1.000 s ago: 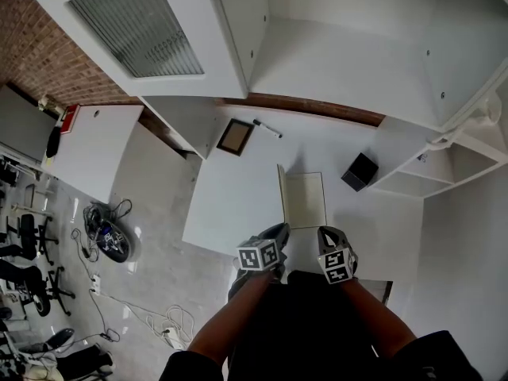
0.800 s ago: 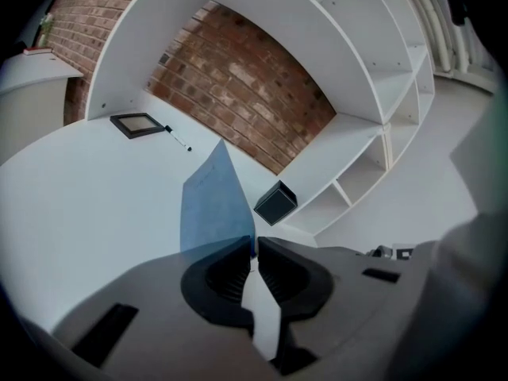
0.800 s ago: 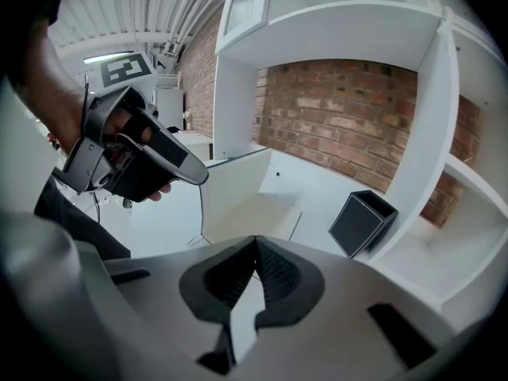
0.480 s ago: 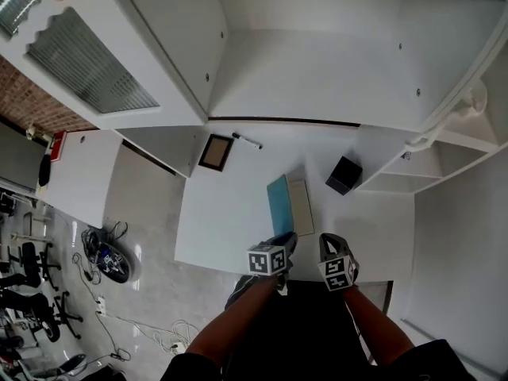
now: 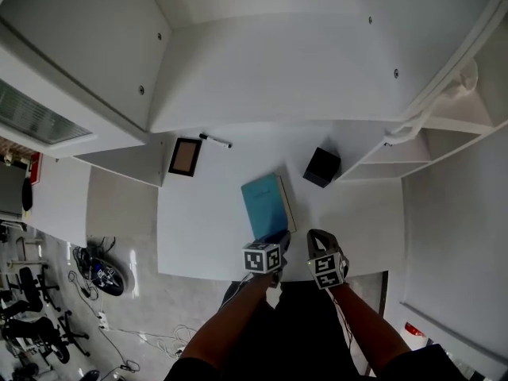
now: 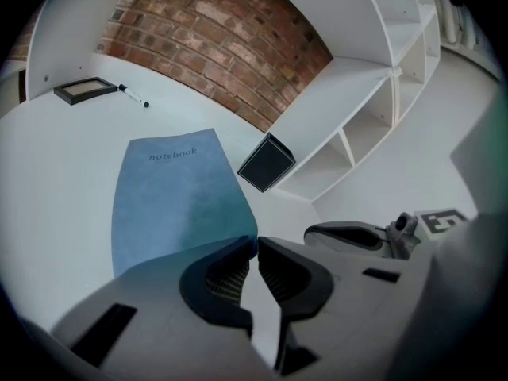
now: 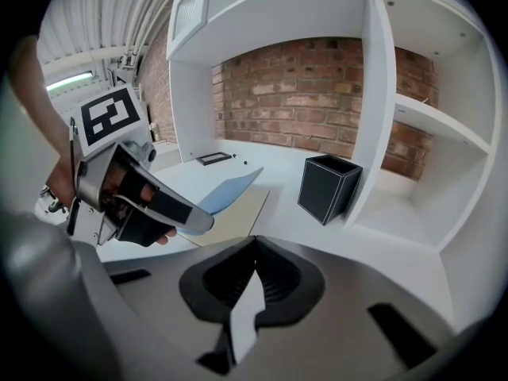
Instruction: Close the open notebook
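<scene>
The notebook (image 5: 265, 205) lies on the white table (image 5: 202, 228) with its blue cover (image 6: 178, 193) turned over most of the cream pages (image 7: 226, 221). In the right gripper view the cover (image 7: 228, 190) still slants a little above the pages. My left gripper (image 5: 279, 238) is shut on the cover's near edge, its jaws (image 6: 255, 243) nearly touching round the corner. My right gripper (image 5: 316, 236) hovers just right of the notebook, shut (image 7: 254, 240) with nothing in it. The left gripper (image 7: 190, 222) shows at the left of the right gripper view.
A black open box (image 5: 321, 166) stands beyond the notebook's far right corner. A small picture frame (image 5: 185, 156) and a marker pen (image 5: 215, 140) lie at the table's far left. White shelves (image 5: 413, 161) rise on the right, and a brick wall (image 6: 230, 46) lies behind.
The cover, upright at the notebook's left edge a second ago, has swung down to the right over the pages with my left gripper. Both grippers have drifted slightly.
</scene>
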The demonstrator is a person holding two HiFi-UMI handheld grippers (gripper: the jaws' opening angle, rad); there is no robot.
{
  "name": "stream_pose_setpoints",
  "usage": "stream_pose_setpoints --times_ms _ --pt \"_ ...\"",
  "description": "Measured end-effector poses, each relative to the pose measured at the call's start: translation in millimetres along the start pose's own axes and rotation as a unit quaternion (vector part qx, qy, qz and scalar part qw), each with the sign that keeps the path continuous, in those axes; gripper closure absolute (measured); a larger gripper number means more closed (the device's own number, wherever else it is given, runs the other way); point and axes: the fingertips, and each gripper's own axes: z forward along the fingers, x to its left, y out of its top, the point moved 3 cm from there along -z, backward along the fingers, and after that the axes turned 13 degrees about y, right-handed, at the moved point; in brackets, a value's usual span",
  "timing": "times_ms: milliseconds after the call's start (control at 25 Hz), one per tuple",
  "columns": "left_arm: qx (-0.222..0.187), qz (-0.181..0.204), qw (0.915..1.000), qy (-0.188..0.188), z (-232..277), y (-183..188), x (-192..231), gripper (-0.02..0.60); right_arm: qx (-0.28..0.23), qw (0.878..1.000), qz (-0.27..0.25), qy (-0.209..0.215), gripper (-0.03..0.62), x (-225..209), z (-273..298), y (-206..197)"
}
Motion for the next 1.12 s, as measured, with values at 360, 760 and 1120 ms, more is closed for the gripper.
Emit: stream_pose_setpoints --times_ms 360,760,1120 --pt "0.039 0.026 0.9987 0.019 44 -15 2 0.551 0.024 0.999 0.039 0.0 0.594 -11 8 -33" --pt "0.055 0.074 0.9953 0.028 57 -19 0 0.537 0.039 0.998 0.046 -0.009 0.594 -25 -9 -57" --pt "0.033 0.063 0.9956 -0.06 25 -35 -29 0.502 0.03 0.999 0.044 0.005 0.592 -9 -27 -47"
